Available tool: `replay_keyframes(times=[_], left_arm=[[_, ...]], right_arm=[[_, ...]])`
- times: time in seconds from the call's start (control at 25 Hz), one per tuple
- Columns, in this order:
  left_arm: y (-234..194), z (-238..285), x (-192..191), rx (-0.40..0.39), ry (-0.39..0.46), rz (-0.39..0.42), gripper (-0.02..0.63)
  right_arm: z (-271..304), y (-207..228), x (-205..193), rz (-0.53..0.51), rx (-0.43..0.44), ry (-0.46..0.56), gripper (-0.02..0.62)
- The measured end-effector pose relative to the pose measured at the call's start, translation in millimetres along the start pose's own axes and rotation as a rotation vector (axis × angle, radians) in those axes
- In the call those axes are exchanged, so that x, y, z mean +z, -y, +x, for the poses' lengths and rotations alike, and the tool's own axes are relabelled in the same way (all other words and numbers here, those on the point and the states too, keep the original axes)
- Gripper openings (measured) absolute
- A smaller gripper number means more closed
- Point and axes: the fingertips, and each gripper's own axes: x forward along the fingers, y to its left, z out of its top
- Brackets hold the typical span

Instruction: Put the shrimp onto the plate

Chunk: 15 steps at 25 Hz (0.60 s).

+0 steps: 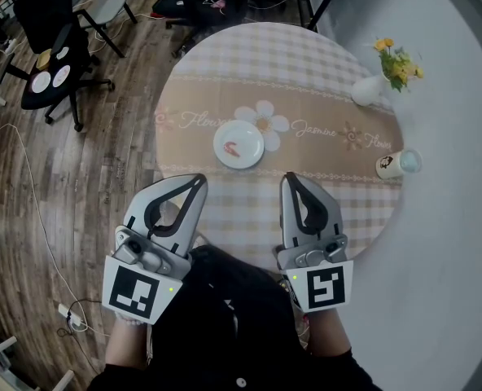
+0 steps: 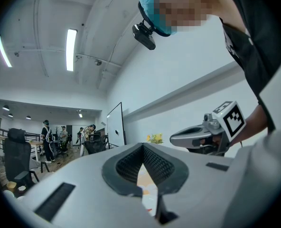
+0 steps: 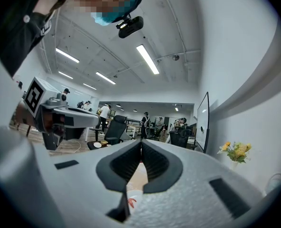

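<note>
A small pink shrimp (image 1: pixel 234 147) lies on the white plate (image 1: pixel 249 155) in the middle of the round table (image 1: pixel 306 63). Both grippers hover at the table's near edge, short of the plate. The left gripper (image 1: pixel 199 179) is shut with nothing in its jaws, and so is the right gripper (image 1: pixel 291 177). In the right gripper view the shut tips (image 3: pixel 141 142) hide most of the table; the shrimp (image 3: pixel 130 203) shows through the gap below them. The left gripper view's shut tips (image 2: pixel 143 146) let only a sliver of the table through.
A white vase of yellow flowers (image 1: pixel 387 70) stands at the table's far right, and a paper cup (image 1: pixel 391 166) near its right edge. Office chairs (image 1: pixel 58 68) and cables stand on the wooden floor to the left. A grey wall rises on the right.
</note>
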Motion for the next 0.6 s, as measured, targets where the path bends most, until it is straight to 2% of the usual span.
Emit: replay_keyframes(times=[0.32, 0.6], left_arm=[[-2, 4, 0, -0.002, -0.001, -0.001, 0.000], [-2, 6, -1, 0.000, -0.005, -0.003, 0.000]], right_arm=[[3, 2, -3, 0.000, 0.003, -0.011, 0.002], [2, 0, -14, 0.033, 0.007, -0.064, 0.002]])
